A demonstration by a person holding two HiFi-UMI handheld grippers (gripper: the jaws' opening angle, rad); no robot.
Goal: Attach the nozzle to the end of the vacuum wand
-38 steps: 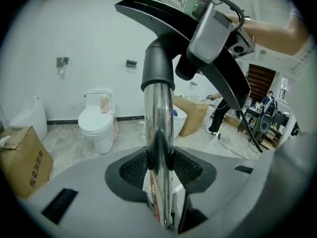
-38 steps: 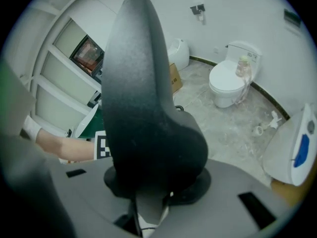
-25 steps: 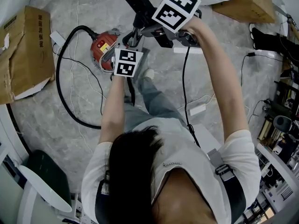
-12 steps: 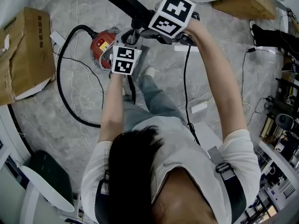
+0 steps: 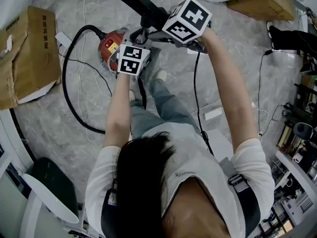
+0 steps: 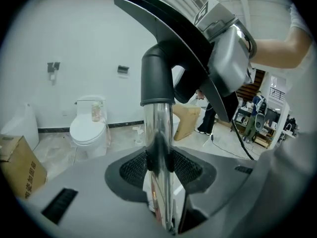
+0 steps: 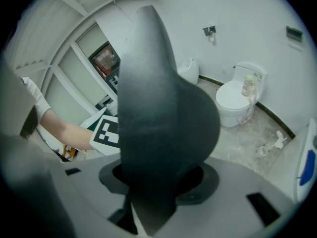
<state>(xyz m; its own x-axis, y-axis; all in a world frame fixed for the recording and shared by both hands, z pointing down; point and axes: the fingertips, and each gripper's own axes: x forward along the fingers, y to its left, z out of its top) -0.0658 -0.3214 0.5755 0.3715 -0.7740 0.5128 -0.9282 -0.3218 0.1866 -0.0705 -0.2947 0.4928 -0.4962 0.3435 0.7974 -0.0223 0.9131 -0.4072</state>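
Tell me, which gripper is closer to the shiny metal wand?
Left. The left gripper is clamped right on the wand. The right gripper sits higher, around the black nozzle on the wand's top, its fingers having just been opening.

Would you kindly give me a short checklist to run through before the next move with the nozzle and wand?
1. Left tongs clamped on the wand: ok.
2. Nozzle fitted over the wand's end: ok, its collar surrounds the tube.
3. Nozzle fully latched: cannot tell.
4. Right tongs gripping firmly: cannot tell; their jaws have just been opening, with the nozzle between them.
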